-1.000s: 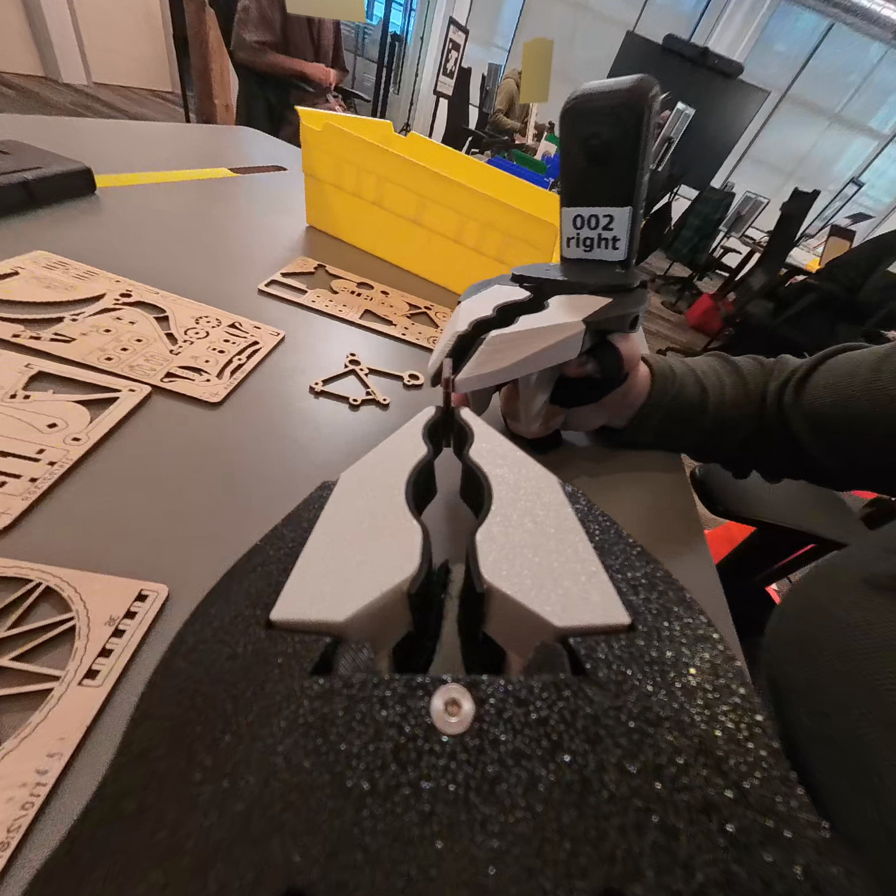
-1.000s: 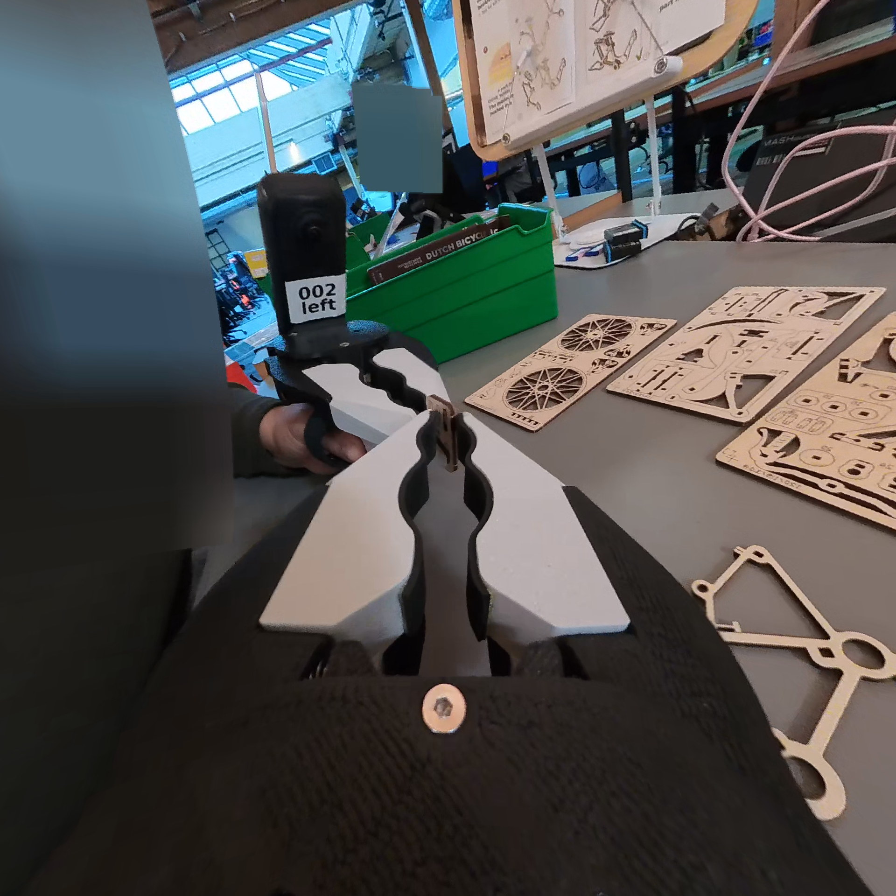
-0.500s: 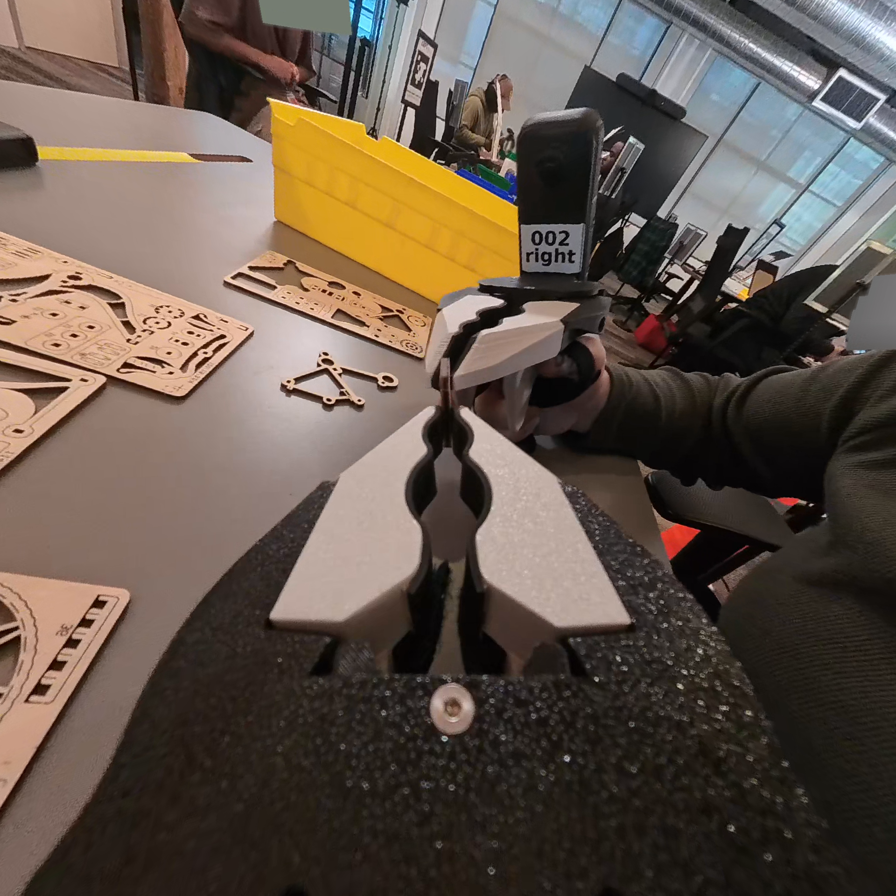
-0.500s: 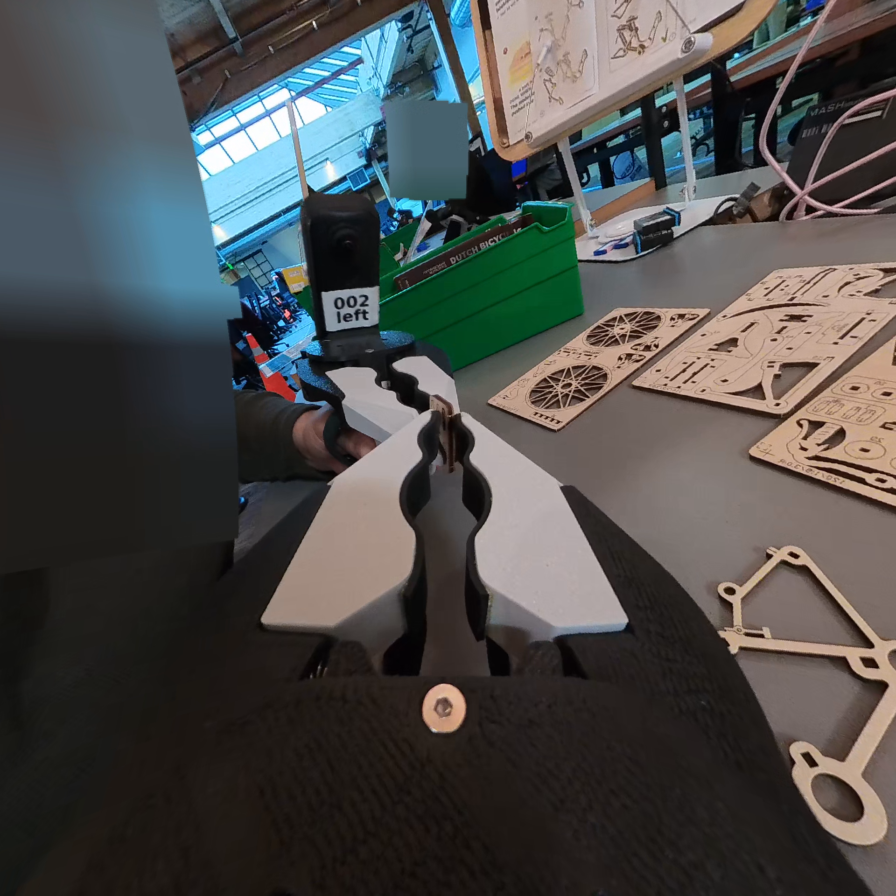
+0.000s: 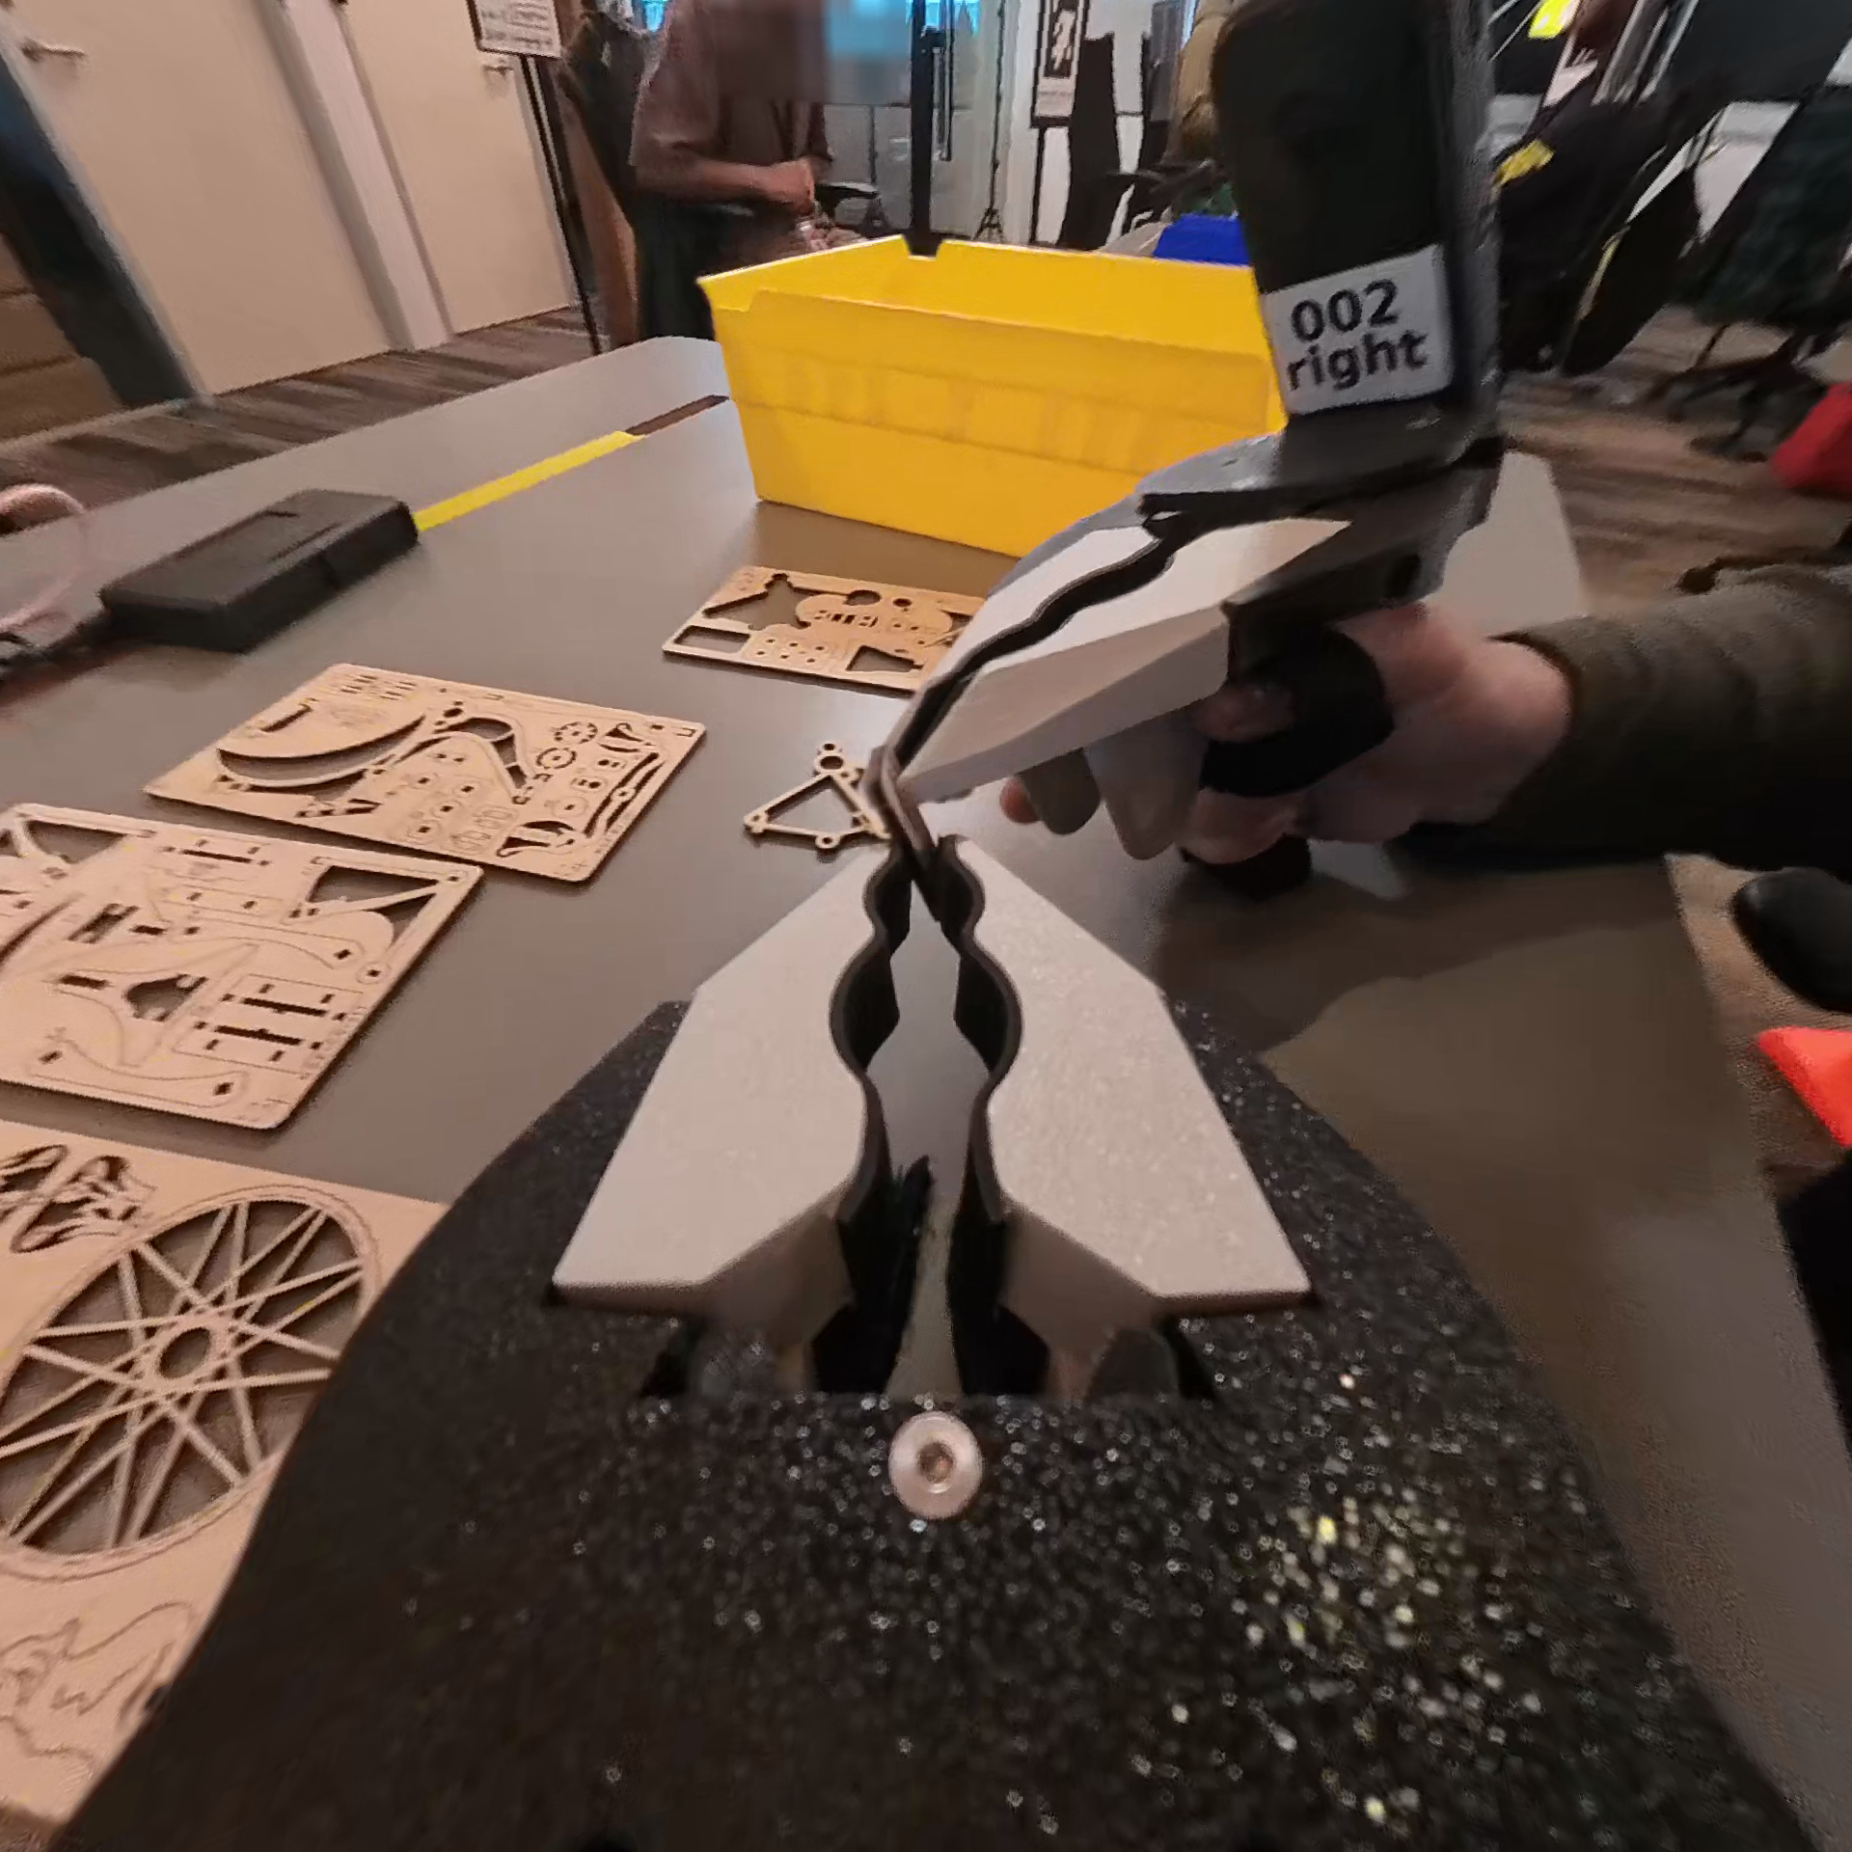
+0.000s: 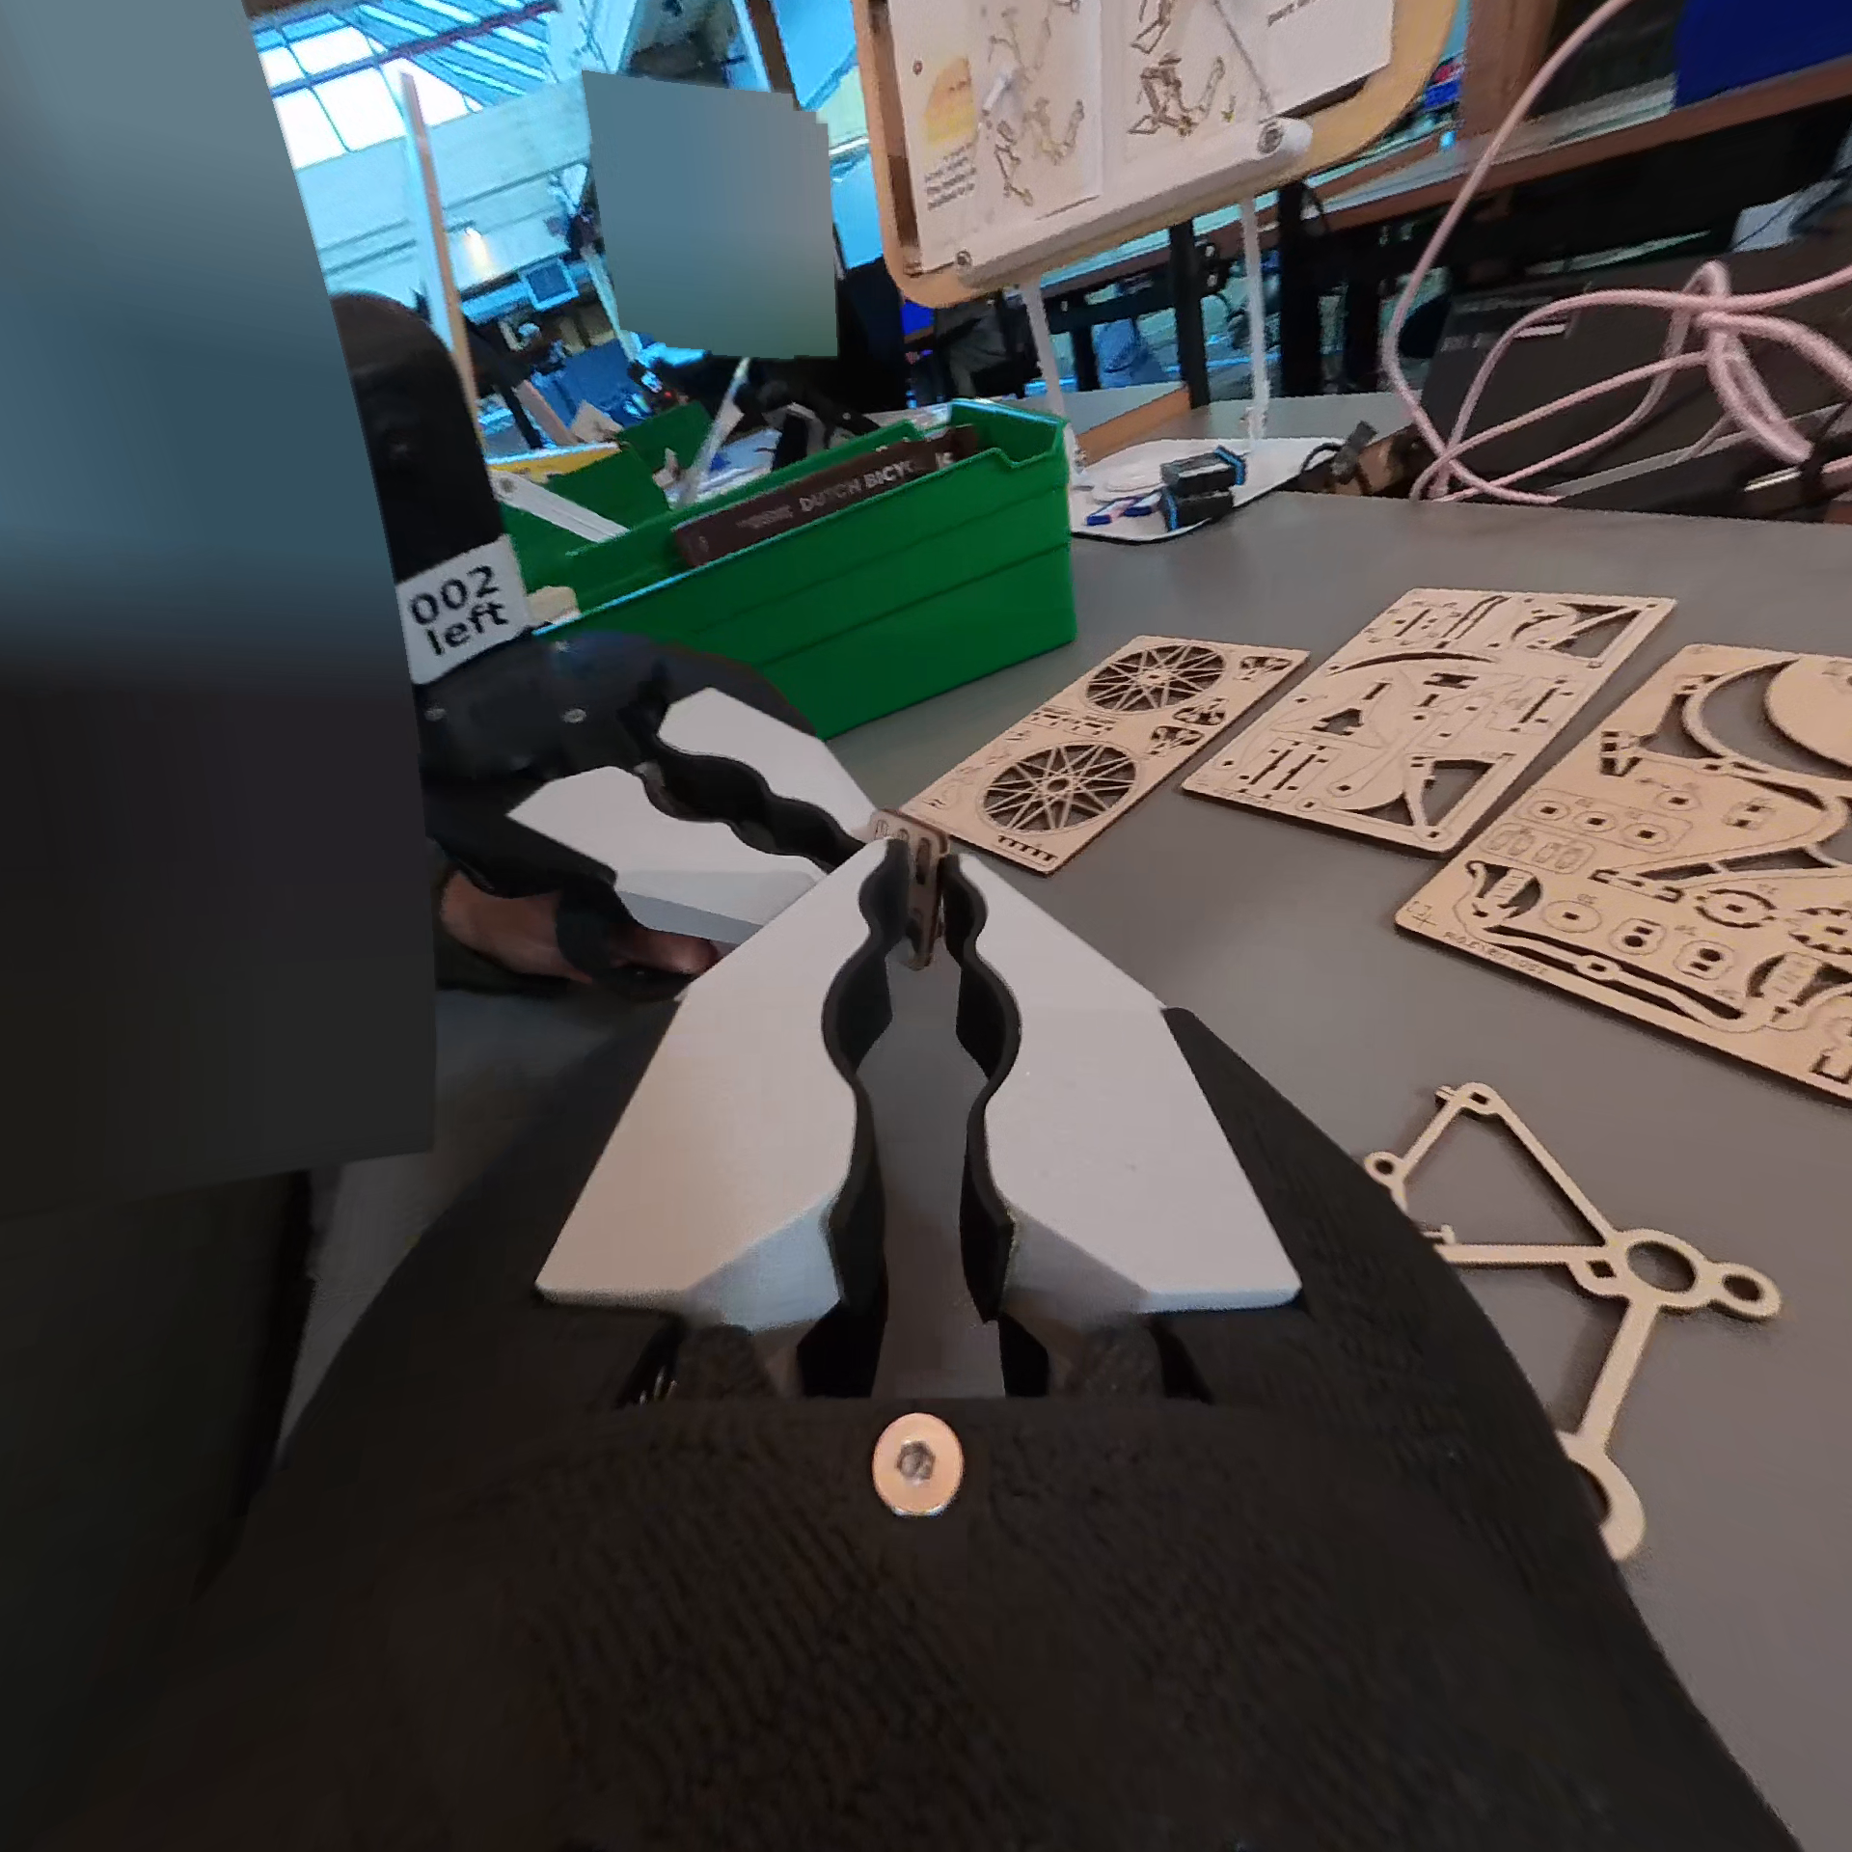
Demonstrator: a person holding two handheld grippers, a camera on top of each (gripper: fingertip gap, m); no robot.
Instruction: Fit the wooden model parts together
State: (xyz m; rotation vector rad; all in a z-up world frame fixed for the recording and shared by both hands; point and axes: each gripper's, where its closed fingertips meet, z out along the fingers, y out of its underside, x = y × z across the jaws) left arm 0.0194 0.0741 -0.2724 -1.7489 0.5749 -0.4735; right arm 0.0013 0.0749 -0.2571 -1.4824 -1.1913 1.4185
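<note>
Right wrist view: small flat pale wooden part (image 6: 924, 892), pinched upright between claw tips.

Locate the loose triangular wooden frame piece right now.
The triangular frame piece lies flat on the grey table, right of the right gripper in the right wrist view, near the cut-out sheets.

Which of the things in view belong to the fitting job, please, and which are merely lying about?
In the job:
- left tongs
- right tongs
- small wooden part
- wooden sheets
- loose triangular frame

Lying about:
- yellow bin
- green bin
- pink cable
- black case
</note>
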